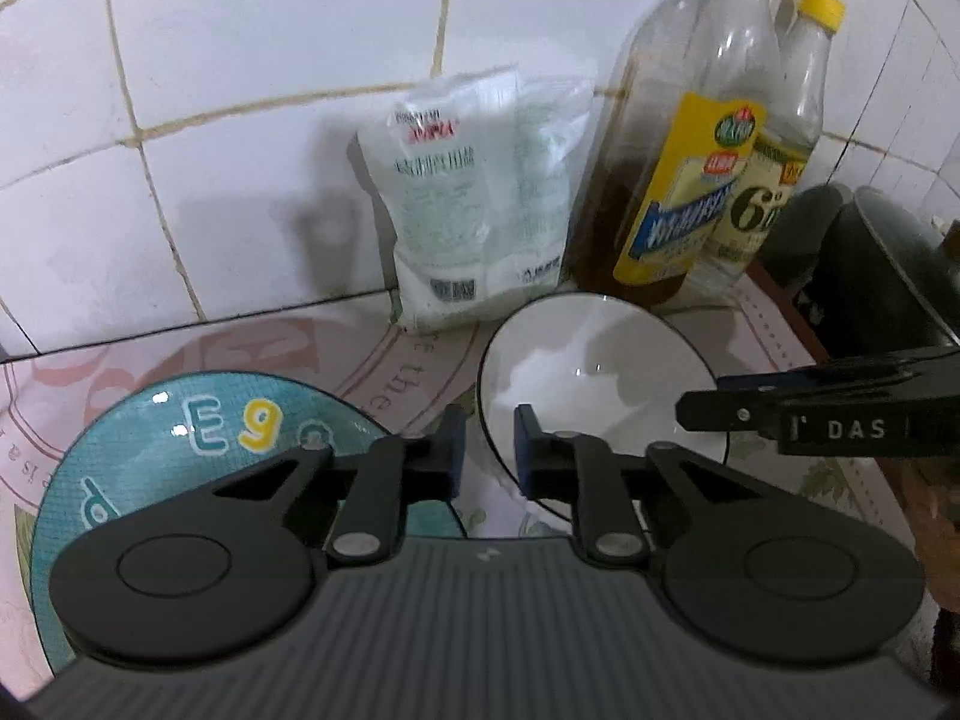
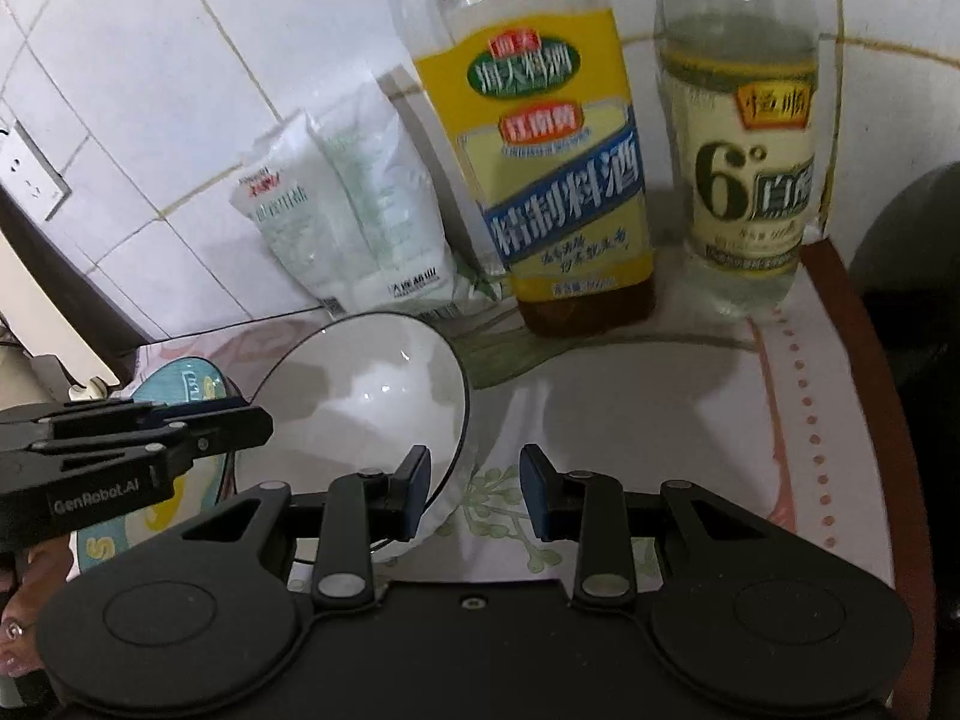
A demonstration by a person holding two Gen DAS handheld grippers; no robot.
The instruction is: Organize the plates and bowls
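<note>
A white bowl (image 1: 594,366) with a thin black rim sits on the patterned tablecloth; it also shows in the right wrist view (image 2: 366,396). A teal plate (image 1: 180,438) with letters lies to its left, partly under my left gripper, and shows in the right wrist view (image 2: 180,384). My left gripper (image 1: 489,447) is open, its jaws either side of the bowl's near left rim. My right gripper (image 2: 474,489) is open, its left finger over the bowl's right rim; its arm reaches across the bowl in the left wrist view (image 1: 828,420).
A white salt bag (image 1: 480,204) leans on the tiled wall. A cooking wine bottle (image 1: 678,168) and a vinegar bottle (image 2: 744,138) stand behind the bowl. A dark pot (image 1: 864,264) sits at the right. A wall socket (image 2: 24,174) is at far left.
</note>
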